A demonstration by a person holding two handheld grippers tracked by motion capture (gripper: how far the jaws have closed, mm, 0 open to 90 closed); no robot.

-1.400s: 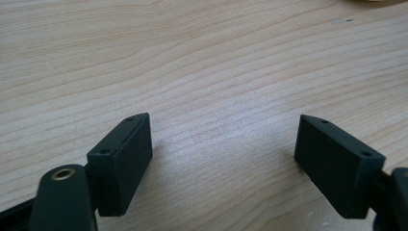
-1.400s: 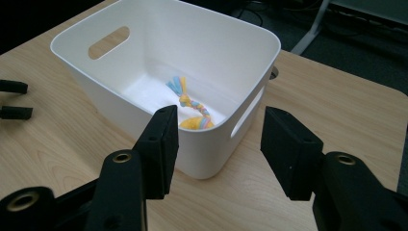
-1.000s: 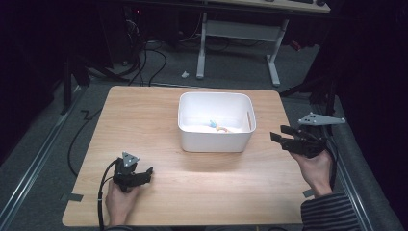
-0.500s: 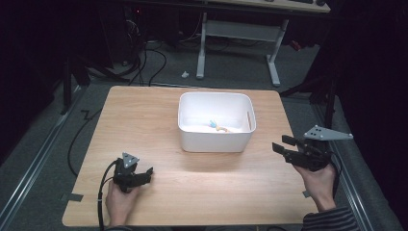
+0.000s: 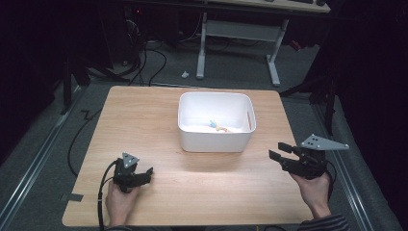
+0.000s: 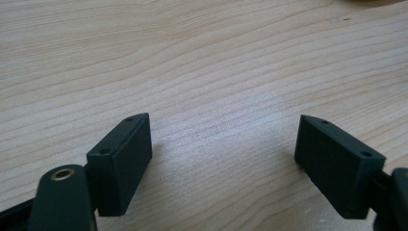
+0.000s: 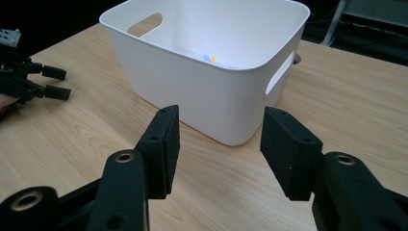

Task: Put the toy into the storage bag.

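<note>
Fingers [image 7: 161, 144] apart, facing white bin [image 7: 211, 96]

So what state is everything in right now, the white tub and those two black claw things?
White tub: upright on the wooden table, open-topped, a few small items lying inside.
Left gripper: open, nothing between its jaws, held low over the table.
Right gripper: open, nothing between its jaws, pointing toward the tub but apart from it.

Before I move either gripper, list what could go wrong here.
1. The right gripper, open, hangs at the light wooden table's right edge; a careless swing may knock the white plastic bin.
2. The small items lie deep in the bin, so reaching in may catch its rim.
</note>
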